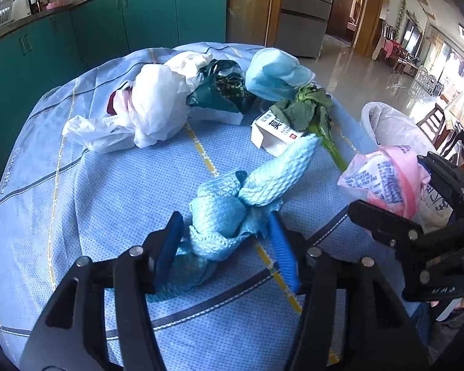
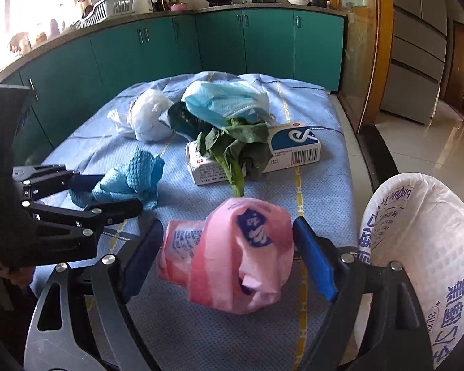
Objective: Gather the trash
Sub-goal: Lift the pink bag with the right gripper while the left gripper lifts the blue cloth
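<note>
The crumpled pink plastic wrapper point(image 2: 241, 256) is seen between the right gripper point(image 2: 229, 256)'s parted pads, untouched, the white bag point(image 2: 423, 247) just right; the left gripper point(image 1: 225, 247) loosely straddles blue foam netting point(image 1: 232, 207)

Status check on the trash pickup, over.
Left tongs astride blue foam netting, pads not pressing. Right tongs around pink plastic wrapper, grip unclear. White bag open at right. Nothing blocking.
</note>
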Demonstrator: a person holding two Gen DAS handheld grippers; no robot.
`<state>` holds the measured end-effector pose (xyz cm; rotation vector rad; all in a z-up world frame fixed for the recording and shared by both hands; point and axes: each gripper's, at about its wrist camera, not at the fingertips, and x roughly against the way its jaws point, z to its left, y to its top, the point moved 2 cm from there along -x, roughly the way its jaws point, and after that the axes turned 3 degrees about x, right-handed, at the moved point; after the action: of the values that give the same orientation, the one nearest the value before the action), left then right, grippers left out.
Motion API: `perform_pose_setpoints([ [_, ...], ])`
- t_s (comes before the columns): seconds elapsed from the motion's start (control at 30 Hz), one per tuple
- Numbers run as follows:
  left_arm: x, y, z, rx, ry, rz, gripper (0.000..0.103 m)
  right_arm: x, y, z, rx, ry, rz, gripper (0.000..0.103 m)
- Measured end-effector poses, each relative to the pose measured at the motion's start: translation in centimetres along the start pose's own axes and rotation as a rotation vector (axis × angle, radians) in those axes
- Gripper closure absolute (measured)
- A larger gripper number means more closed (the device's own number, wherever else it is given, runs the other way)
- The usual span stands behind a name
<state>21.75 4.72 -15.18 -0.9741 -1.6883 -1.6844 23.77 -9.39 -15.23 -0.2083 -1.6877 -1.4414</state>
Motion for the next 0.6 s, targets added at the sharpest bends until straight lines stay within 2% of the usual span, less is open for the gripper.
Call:
perform_pose_setpoints([
  [0.1, 0.0, 0.1, -0.1, -0.007, 0.013, -0.006, 0.060, 0.1, -0.1, 0.2, 0.012, -0.010, -0.005, 0.022],
  [0.17, 0.1, 0.0, -0.1, -0.006, 0.012, -0.009, 0.066, 0.1, -0.1, 0.3, 0.015, -0.009, -0.006, 0.025],
  [0.2, 0.1, 0.0, -0.1, -0.009, 0.015, -0.011, 0.068, 0.2, -0.1, 0.3, 0.015, -0.011, -0.008, 0.030],
  [0.37, 0.8, 0.1, 0.1, 0.004, 0.022, -0.044, 0.071, 0.7, 0.0, -0.2, -0.012, -0.009, -0.034, 0.034],
  [0.53, 2.7, 0.8, 0.7, 0.046, 0.008, -0.127, 0.071, 2.2, 0.4, -0.9, -0.049, -0.014, -0.106, 0.034],
  [0.6, 3.6, 1.1, 0.7, 0.056, 0.031, -0.177, 0.071, 2.8, 0.6, -1.1, -0.058, -0.022, -0.135, 0.034],
])
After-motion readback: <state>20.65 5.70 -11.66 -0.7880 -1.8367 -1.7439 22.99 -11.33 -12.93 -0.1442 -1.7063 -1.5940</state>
